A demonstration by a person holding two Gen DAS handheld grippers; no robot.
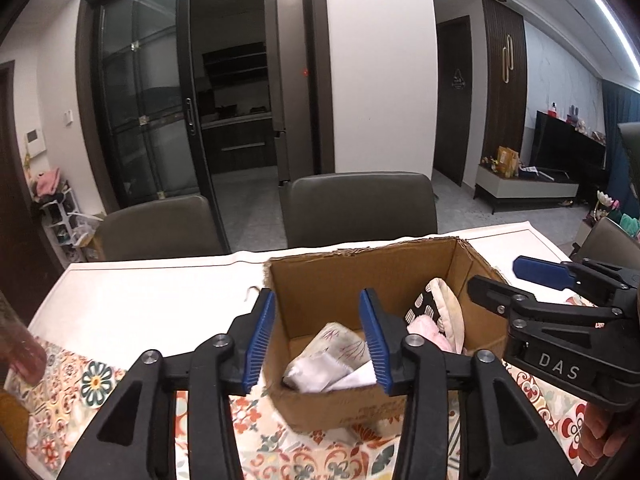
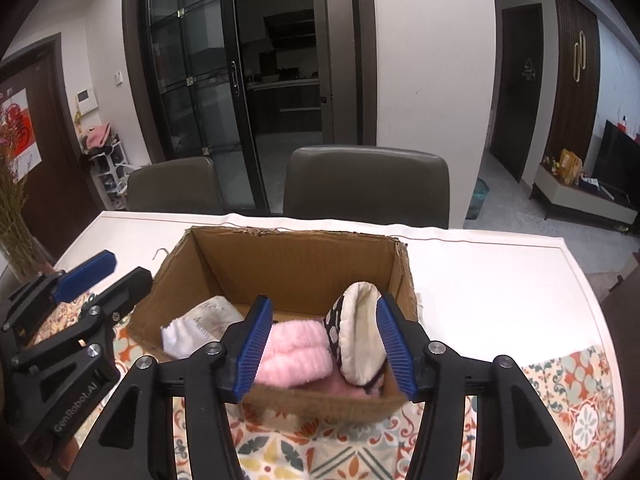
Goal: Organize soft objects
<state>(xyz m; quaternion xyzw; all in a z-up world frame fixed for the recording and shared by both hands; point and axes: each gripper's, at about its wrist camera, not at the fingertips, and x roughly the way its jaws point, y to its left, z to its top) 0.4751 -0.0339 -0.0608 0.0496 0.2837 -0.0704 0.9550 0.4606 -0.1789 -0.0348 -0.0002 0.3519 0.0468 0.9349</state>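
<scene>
Soft items — pink plush (image 2: 294, 354), cloth (image 1: 332, 354) — fill cardboard box (image 2: 296, 264); both grippers' fingers (image 2: 254, 346) apart, empty; we tuck loose edges gently.

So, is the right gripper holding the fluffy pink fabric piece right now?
No: the right gripper stands open and empty above the brown cardboard box, where the fluffy pink fabric piece lies.
</scene>
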